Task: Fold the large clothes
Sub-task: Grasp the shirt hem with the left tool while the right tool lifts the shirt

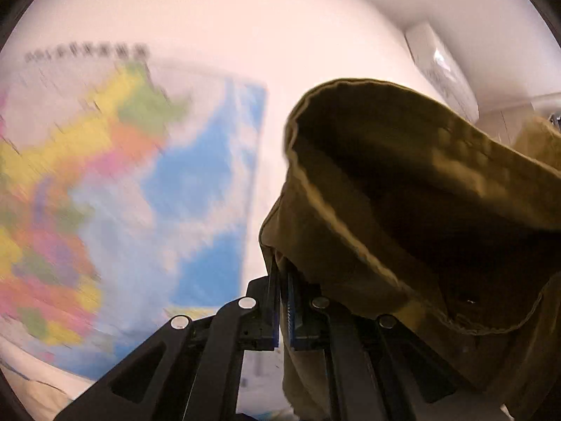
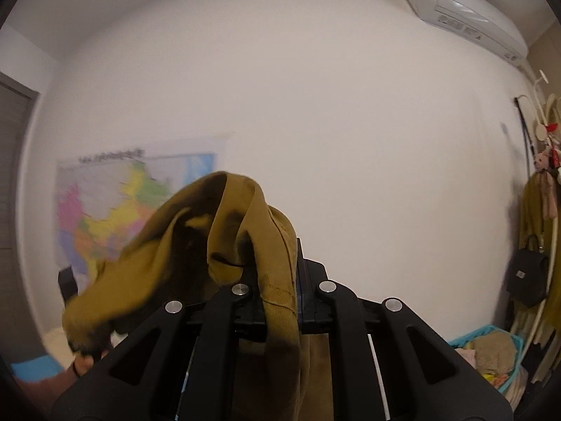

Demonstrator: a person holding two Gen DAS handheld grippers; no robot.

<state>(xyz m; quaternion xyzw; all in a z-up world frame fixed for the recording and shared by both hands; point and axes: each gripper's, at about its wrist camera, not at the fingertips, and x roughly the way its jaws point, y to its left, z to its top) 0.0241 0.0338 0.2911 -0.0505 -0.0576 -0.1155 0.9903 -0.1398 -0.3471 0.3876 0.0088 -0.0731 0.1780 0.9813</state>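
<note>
An olive-brown garment (image 1: 403, 193) is held up in the air in front of a white wall. My left gripper (image 1: 283, 277) is shut on the garment's edge; the cloth billows up and to the right of the fingers, its hem showing. In the right wrist view my right gripper (image 2: 280, 263) is shut on another part of the same garment (image 2: 196, 245), which drapes over the fingers and hangs down to the left. The fingertips of both grippers are hidden by cloth.
A coloured wall map (image 1: 115, 193) hangs on the white wall; it also shows in the right wrist view (image 2: 115, 210). An air conditioner (image 2: 463, 10) is high on the right. A coat rack with a black bag (image 2: 527, 277) and a blue laundry basket (image 2: 491, 354) stand at the right.
</note>
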